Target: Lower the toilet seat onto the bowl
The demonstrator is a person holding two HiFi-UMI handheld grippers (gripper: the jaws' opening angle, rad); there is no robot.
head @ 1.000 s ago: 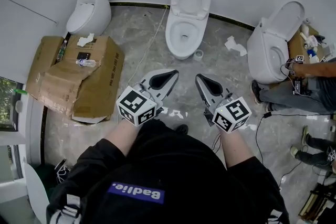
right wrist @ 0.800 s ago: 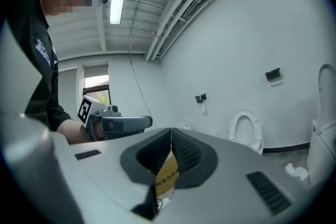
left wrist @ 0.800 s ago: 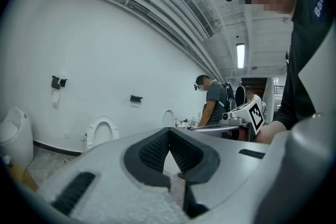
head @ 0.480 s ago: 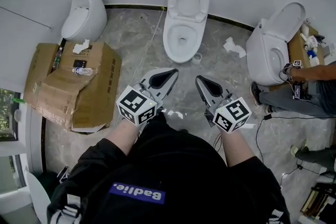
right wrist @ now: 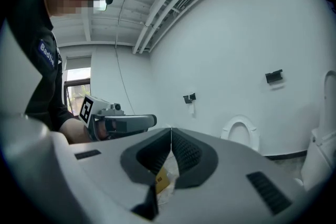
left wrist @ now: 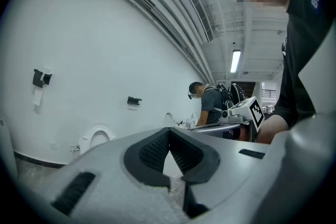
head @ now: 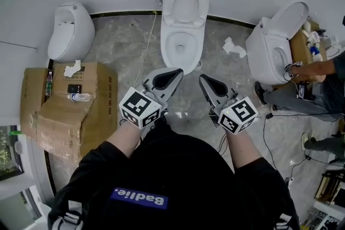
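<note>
A tool should catch the top rim of the raised white oval plastic toilet seat (head: pixel 185 5) and ease it down, not let it drop. It stands at the floor's far edge above its white ceramic bowl (head: pixel 179 47), ahead of the left tool (head: pixel 173 76) and right tool (head: pixel 205 81), both pinched shut, empty.

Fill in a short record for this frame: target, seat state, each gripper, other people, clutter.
target: middle toilet, at the back wall
toilet seat: raised, not yet lowered
left gripper: shut, empty, apart from the toilet
right gripper: shut, empty, apart from the toilet
other fixtures: left fixture; right toilet, lid up
person: beside the right toilet
clutter: cardboard box on the floor at left
</note>
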